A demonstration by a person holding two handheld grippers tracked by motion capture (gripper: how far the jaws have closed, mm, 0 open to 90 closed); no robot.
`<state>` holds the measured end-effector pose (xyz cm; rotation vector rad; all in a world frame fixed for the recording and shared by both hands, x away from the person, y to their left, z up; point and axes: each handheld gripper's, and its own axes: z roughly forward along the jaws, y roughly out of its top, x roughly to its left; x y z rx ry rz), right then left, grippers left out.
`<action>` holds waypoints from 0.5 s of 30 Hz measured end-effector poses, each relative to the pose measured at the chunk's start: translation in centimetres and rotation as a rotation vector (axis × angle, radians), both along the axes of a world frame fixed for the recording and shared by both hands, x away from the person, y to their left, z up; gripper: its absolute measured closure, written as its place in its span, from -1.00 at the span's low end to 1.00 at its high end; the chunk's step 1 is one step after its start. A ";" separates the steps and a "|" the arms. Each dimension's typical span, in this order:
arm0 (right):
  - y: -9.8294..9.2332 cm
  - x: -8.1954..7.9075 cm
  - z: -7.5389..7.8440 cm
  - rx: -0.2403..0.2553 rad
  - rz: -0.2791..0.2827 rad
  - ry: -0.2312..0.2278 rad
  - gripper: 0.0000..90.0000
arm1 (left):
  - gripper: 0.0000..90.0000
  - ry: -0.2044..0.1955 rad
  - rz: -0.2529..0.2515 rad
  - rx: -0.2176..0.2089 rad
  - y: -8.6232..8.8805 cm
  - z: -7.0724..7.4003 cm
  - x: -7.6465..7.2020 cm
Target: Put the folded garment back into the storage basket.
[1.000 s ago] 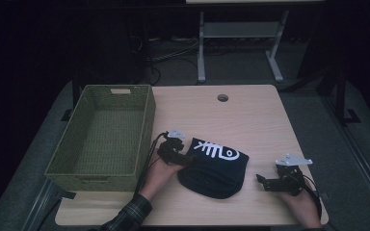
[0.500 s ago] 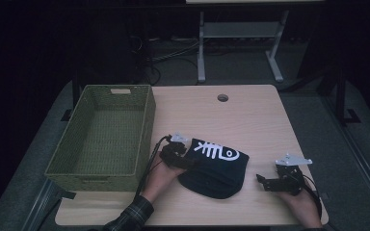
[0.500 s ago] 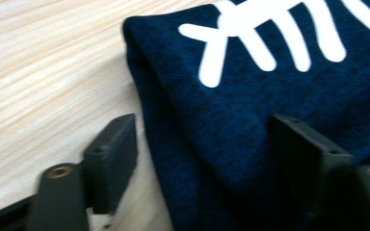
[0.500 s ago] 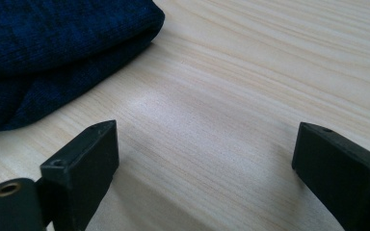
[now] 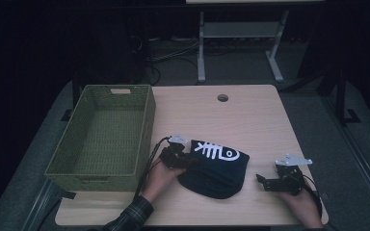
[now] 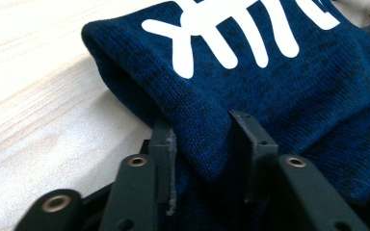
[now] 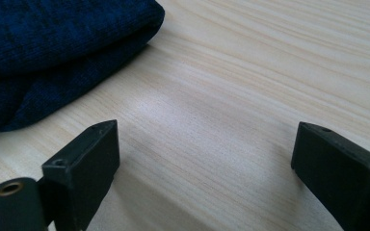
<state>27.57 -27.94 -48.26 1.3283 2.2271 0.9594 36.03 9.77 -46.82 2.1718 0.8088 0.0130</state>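
A dark blue knit cap with a white fishbone print lies on the wooden table, near its front edge. My left gripper is at the cap's left edge. In the left gripper view its jaws have just been closing, and the left gripper now pinches a rolled fold of the knit between both pads. My right gripper rests to the right of the cap, apart from it. In the right gripper view the right gripper is open over bare wood, with the knit at the upper left.
A green woven basket stands empty along the table's left side, close to my left hand. A round cable hole sits near the table's far edge. Beyond the table are a dark floor, cables and a white frame.
The left gripper's jaws have come together on the cap's left edge. Both hands stay where they were.
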 end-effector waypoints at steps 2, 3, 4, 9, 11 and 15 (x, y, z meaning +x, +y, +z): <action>0.0 0.0 0.0 0.000 0.000 0.000 -0.79 | 0.51 -0.017 -0.008 0.011 -0.1 0.1 -0.1; 0.0 0.0 0.0 0.000 0.000 0.000 -0.79 | 0.52 -0.012 -0.002 0.006 -0.1 0.1 -0.1; 0.0 0.0 0.0 0.000 0.000 0.000 -0.79 | 0.54 -0.007 -0.001 0.003 -0.1 0.1 -0.1; 0.0 0.0 0.0 0.001 0.000 0.000 -0.79 | 0.61 -0.005 0.000 0.004 -0.1 0.5 -0.1; 0.0 0.0 0.0 0.000 0.000 0.000 -0.79 | 0.63 -0.001 -0.001 -0.004 0.0 0.7 -0.1; 0.0 0.0 0.0 0.001 0.000 0.000 -0.79 | 0.63 0.001 -0.002 -0.022 0.1 1.1 -0.2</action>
